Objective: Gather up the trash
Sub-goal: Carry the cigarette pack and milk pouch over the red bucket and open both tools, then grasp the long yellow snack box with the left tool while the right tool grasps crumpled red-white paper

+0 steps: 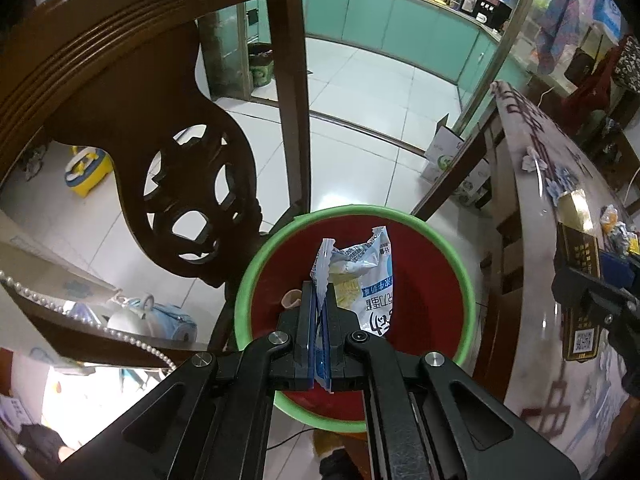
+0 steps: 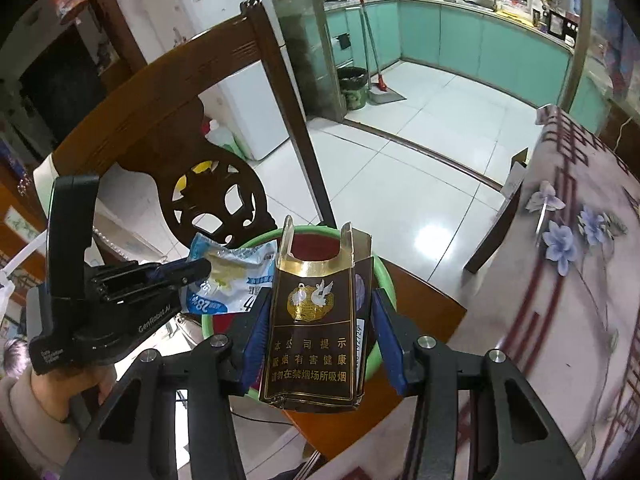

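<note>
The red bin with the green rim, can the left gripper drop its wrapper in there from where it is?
Probably yes. The left gripper holds the white and blue wrapper right over the red bin, and nothing sits between them.

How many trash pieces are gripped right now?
2: a blue-white snack wrapper in the left gripper, a brown cigarette pack in the right gripper, both over the green-rimmed bin.

Each camera sits just behind its own gripper, looking steeply down along the fingers. Both views close in on the green-rimmed bin (image 1: 452, 248) (image 2: 386, 276) below the grippers and share the carved chair back (image 1: 192, 196) (image 2: 216, 200) beyond it.
</note>
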`<state>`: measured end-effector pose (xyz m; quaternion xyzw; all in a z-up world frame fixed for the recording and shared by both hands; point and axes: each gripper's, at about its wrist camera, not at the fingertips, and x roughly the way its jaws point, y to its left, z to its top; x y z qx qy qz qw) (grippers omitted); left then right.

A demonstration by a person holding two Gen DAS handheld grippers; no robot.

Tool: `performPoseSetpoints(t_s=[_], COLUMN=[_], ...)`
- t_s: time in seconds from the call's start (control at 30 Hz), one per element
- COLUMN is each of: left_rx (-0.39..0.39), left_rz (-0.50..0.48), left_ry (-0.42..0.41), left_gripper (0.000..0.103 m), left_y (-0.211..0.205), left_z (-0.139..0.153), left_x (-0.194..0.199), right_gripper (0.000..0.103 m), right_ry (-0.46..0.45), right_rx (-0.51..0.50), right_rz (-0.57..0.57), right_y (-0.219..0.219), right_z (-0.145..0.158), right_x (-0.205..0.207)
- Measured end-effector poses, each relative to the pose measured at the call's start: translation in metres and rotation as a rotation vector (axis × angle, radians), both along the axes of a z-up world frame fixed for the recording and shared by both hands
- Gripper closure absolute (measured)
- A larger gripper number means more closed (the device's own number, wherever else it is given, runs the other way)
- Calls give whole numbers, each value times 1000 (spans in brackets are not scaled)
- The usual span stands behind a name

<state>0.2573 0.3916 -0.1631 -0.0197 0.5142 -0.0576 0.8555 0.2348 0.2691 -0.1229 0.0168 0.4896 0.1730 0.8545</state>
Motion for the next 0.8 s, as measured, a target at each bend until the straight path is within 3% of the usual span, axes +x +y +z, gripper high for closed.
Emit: performPoseSetpoints(t_s=[0.2,0.27,0.33,0.4,0.63,0.8], left_rx=[-3,5,11,-2,-13,-44], left_rz=[-2,3,21,41,9,-66], left_ry=[-11,-6,-5,-31,-105,-161], left_gripper=[101,93,57,37,37,33], left_y=[3,3,4,6,-10,-42], left_z=[1,0,0,5,36,63], left_x=[4,5,5,-1,-29,-57], right_gripper=[54,46,41,41,41,41], right_ry=[-9,-9,-19,-29,-79,-123], right_rx=[-2,0,3,20,52,24], right_rz=[32,34,26,32,13,-49], right_y=[11,13,12,11,-14,-76], right_z=[-5,-7,-7,-4,35,77], right_x=[5,7,8,6,-26,-75])
